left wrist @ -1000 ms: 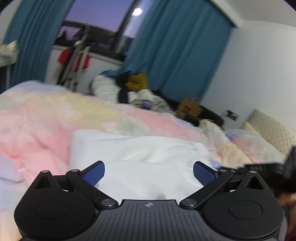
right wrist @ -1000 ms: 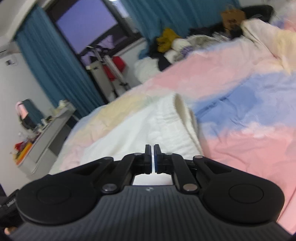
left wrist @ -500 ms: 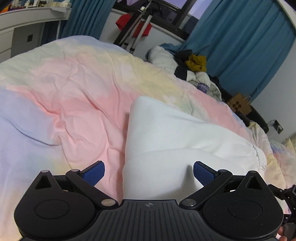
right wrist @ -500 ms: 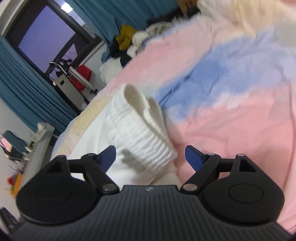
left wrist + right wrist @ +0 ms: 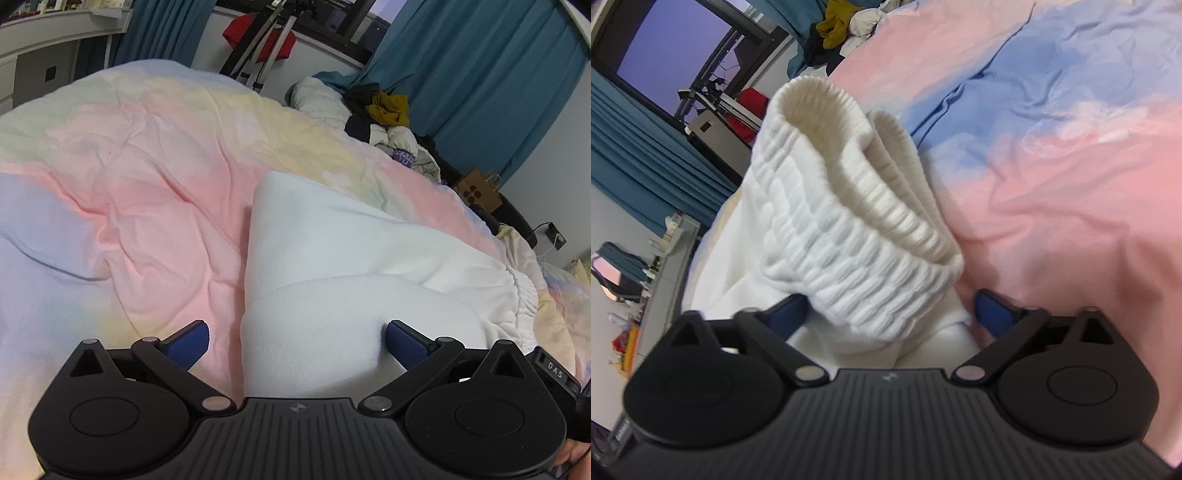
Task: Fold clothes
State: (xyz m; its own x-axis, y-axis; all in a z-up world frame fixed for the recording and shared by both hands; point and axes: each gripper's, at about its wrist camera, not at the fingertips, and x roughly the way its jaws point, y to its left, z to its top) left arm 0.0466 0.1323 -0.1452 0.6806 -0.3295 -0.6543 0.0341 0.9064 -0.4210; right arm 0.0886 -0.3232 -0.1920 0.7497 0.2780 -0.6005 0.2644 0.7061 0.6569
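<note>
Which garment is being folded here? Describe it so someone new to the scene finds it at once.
Start from the bed's pastel pink, blue and yellow duvet. On it, close to both open grippers, lies a white garment, folded over, with a ribbed elastic band at one end. It is the only plain white item lying flat; the other clothes sit heaped by the teal curtain.

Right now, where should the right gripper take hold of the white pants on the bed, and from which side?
Probably the ribbed waistband of the white pants. It stands up in a thick doubled loop off the duvet, so the open right gripper, already straddling its near end, could close across it from this end. The left gripper is open over the folded end.
</note>
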